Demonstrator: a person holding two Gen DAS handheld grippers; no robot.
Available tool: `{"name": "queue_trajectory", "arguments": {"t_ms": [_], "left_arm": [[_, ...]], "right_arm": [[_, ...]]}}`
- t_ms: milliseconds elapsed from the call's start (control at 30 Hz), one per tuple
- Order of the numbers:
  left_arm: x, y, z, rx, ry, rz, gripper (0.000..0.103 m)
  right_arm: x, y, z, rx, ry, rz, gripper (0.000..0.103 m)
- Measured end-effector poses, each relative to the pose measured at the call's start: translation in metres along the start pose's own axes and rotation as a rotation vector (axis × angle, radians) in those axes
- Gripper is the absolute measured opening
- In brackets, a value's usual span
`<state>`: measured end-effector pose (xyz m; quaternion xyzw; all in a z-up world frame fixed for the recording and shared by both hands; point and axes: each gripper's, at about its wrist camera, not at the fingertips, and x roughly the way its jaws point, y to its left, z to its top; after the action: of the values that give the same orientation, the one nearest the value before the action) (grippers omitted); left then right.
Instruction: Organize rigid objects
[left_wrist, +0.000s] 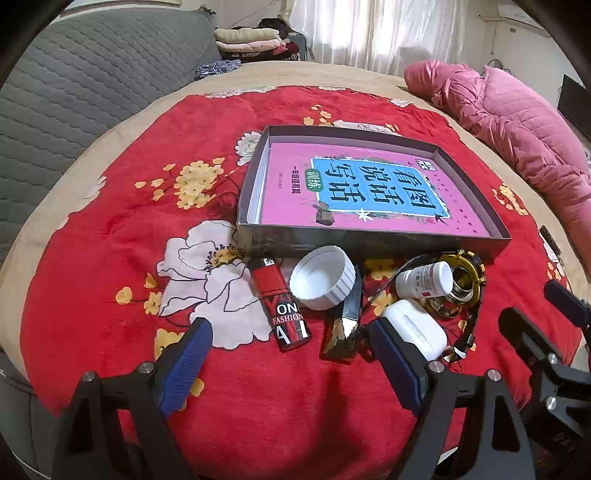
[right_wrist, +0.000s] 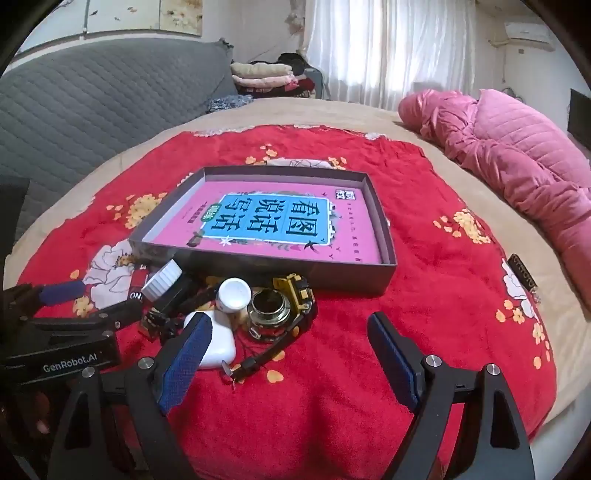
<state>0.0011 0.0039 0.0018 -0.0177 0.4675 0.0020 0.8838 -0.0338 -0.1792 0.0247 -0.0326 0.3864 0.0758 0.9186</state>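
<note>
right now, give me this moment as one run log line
stage: not started | left hand-held gripper: open, empty | right hand-held gripper: open, empty | box: holds only pink book | loose: white cap, pill bottle, earbud case

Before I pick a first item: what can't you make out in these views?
- Red lighter, right wrist view: mostly hidden behind the white cap.
- Watch, left wrist view: dial covered by the pill bottle.
- Earbud case, right wrist view: partly behind the right tongs.
</note>
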Motion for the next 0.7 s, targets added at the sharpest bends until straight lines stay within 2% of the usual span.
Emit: {"name": "queue_trajectory", "arguments": {"t_ms": [700], "left_arm": [[-0.0010,0.0018,0.0009,0.002,-0.009,0.007,0.087]], "right_arm": [[0.0013,-0.0007,-0.0012,0.007,0.000,0.008,0.087]]}}
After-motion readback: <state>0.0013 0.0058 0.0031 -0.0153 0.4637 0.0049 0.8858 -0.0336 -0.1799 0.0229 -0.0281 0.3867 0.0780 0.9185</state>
